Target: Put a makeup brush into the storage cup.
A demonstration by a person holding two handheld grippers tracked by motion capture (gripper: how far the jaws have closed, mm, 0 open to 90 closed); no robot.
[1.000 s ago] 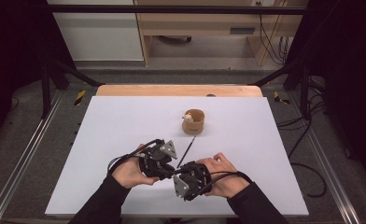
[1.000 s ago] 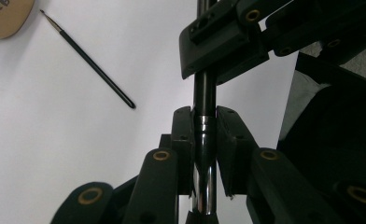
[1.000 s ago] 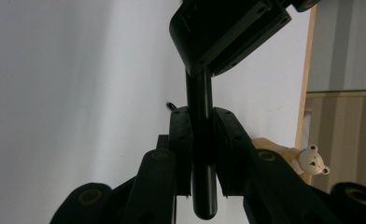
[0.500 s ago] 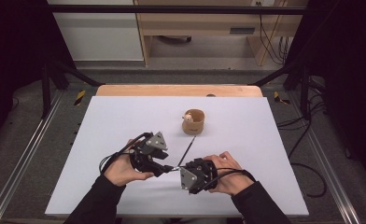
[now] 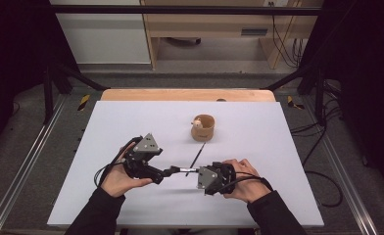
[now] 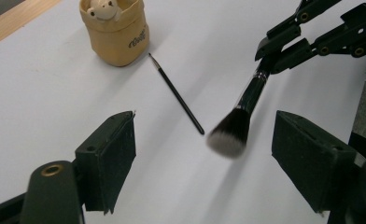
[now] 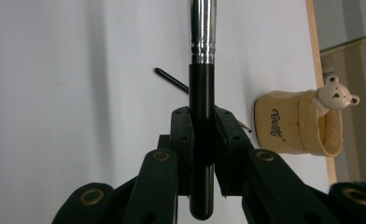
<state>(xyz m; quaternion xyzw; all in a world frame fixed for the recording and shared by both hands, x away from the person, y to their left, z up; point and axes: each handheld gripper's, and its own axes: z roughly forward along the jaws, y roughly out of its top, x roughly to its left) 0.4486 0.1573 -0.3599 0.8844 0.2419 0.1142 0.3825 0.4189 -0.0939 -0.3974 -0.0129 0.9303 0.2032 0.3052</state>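
A tan fabric pouch (image 5: 203,127) with a small bear figure at its rim stands upright toward the far middle of the white bench (image 5: 131,117). A thin black liner brush (image 5: 198,154) lies flat just in front of it, one end close to its base. Beyond the bench's wooden far edge stand a white cabinet (image 5: 102,36) and a wooden shelf unit (image 5: 214,24).

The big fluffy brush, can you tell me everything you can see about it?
The big brush has a black handle, a shiny silver collar and a round, soft-looking head of dark bristles with pale tips. It hangs in the air above the white table, touching nothing below. The right tool is shut on its handle end. The left tool has just been opening; the bristles sit between its pads, which no longer press on them.
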